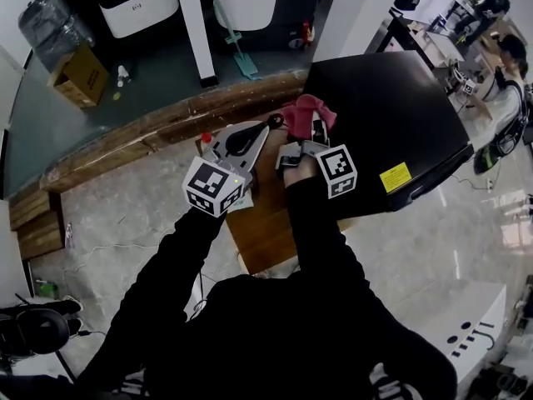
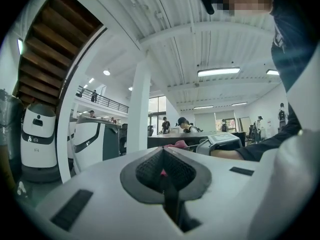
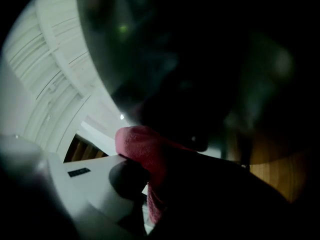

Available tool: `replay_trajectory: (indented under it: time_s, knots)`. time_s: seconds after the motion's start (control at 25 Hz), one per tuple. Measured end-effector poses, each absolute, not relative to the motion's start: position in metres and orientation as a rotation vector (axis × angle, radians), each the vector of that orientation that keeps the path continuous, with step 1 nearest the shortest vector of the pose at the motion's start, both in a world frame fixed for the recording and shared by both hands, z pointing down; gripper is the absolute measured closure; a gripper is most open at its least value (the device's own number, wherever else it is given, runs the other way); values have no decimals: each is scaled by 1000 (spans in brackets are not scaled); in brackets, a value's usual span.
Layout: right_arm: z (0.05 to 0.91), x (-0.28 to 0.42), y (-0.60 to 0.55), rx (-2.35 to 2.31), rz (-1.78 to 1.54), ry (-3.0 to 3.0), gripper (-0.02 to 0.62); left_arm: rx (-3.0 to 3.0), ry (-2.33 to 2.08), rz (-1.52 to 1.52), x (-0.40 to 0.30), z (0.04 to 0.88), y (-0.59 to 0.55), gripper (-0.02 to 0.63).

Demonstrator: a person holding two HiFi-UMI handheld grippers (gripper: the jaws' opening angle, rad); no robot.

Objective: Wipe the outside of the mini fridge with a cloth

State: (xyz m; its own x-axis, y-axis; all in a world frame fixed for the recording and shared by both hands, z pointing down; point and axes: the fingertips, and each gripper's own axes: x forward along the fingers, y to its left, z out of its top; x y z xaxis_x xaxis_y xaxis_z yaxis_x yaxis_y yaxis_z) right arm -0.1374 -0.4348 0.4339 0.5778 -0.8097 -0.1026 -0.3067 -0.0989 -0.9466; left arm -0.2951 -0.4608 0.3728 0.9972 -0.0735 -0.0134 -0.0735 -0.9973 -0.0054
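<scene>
The black mini fridge [image 1: 391, 123] stands at the right of the head view on a low wooden stand [image 1: 260, 233]. My right gripper [image 1: 311, 133] is shut on a pink-red cloth [image 1: 306, 112] and holds it against the fridge's left upper edge. In the right gripper view the cloth [image 3: 142, 146] bunches between the jaws, and the dark fridge surface [image 3: 200, 59] fills most of the picture. My left gripper [image 1: 271, 124] hovers just left of the cloth, jaws shut with nothing in them. From the left gripper view, its closed jaws [image 2: 162, 153] point toward the cloth [image 2: 176, 144].
A wooden ledge [image 1: 166, 123] runs across the floor behind the stand. White kiosk machines [image 1: 133, 2], a cardboard box [image 1: 79, 75] and a broom [image 1: 240, 57] stand beyond it. People sit at desks [image 1: 500, 65] to the far right.
</scene>
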Motion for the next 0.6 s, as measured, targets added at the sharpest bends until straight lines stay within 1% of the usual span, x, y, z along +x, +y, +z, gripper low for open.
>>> replay_trajectory:
  time_s: [0.36, 0.6]
  knots:
    - [479, -122, -445, -1511, -621, 757, 538, -3153, 32, -82, -270, 407, -465, 600]
    - [529, -121, -450, -1526, -664, 716, 538, -3181, 2, -146, -261, 457, -471, 600]
